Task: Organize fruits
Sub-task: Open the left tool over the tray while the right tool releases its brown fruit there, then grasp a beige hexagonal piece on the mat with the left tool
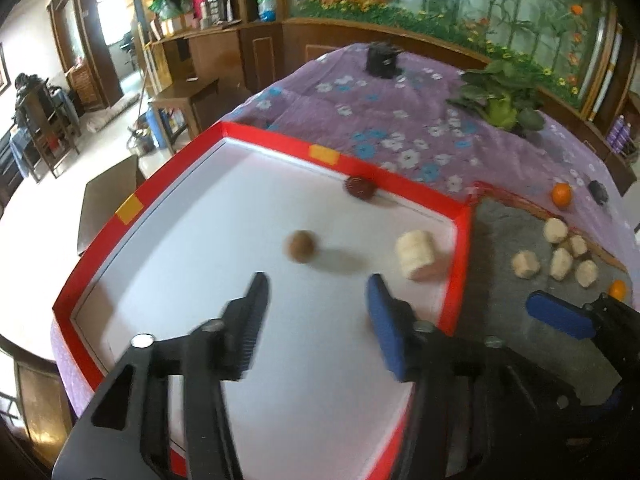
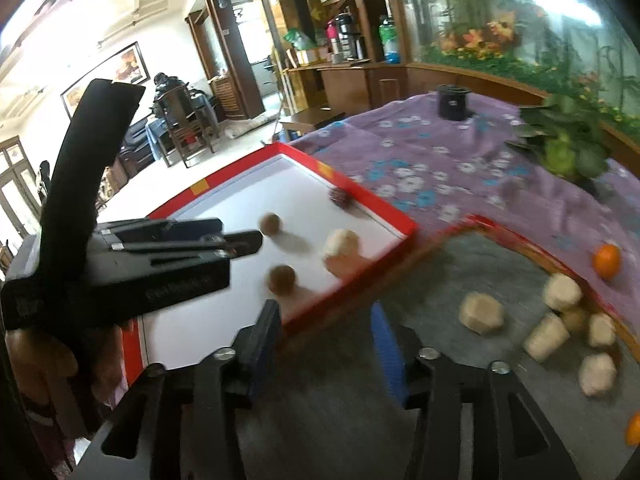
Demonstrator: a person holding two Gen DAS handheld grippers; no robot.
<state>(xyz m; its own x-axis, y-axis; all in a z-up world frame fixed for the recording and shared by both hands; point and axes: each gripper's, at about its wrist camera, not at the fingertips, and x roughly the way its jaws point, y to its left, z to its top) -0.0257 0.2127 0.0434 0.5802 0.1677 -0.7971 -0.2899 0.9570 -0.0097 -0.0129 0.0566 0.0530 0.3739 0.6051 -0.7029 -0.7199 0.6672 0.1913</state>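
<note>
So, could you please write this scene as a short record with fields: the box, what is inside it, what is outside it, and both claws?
box: red box with a white floor, on the purple flowered cloth
inside box: two brown balls, one dark red fruit, one pale chunk
outside box: several pale chunks on the grey mat; an orange beside it
left claw: open, nothing between its fingers
right claw: open, nothing between its fingers
</note>
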